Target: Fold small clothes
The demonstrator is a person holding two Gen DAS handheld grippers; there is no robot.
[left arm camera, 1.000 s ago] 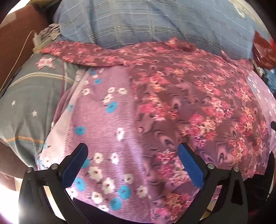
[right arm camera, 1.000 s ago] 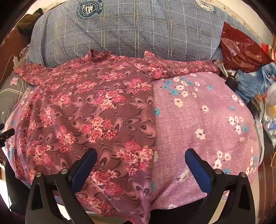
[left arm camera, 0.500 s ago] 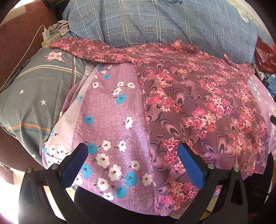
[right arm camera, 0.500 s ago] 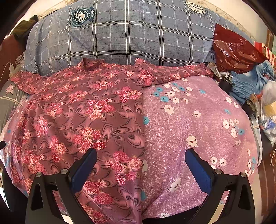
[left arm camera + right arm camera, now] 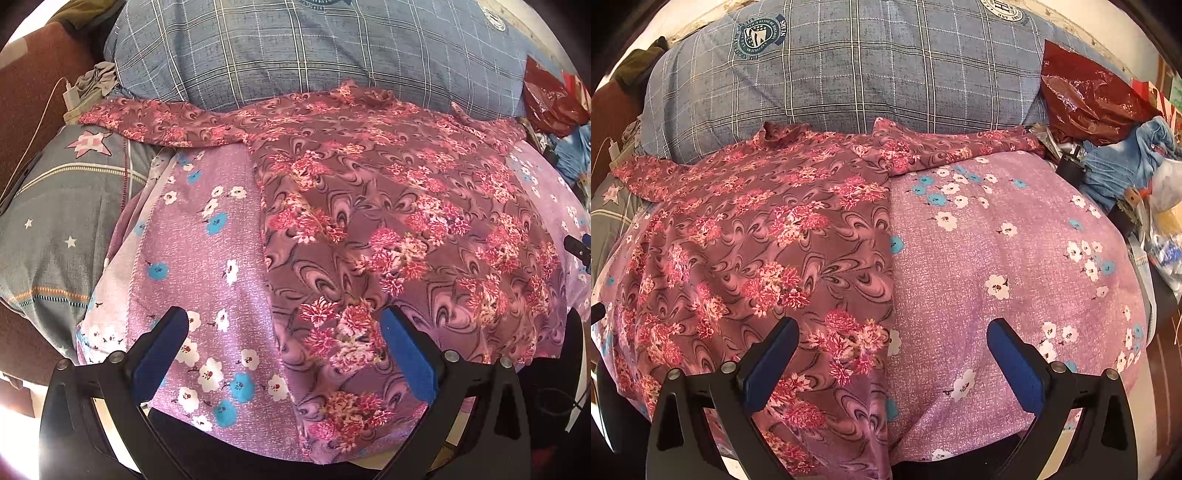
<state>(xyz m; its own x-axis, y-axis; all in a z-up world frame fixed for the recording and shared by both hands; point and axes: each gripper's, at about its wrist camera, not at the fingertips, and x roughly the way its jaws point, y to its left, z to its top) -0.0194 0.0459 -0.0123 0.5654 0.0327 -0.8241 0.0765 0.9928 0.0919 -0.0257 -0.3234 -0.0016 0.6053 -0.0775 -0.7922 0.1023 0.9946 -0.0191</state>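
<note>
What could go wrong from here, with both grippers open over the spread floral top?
1. The maroon floral top lies on a lilac flowered cloth; the open left gripper and right gripper each straddle its side edges, so a pinch may catch both layers.
2. The left sleeve overhangs the grey star pillow and could drag or bunch during folding.
3. The hem drapes over the near edge; the top may slide off.

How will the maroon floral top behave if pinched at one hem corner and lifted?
Likely floppy: the maroon floral top lies flat, following the curve of the purple floral cloth under it. Probably light and thin, since its sleeve shows soft ripples. It may slide rather than peel, lying loose on smooth fabric.
</note>
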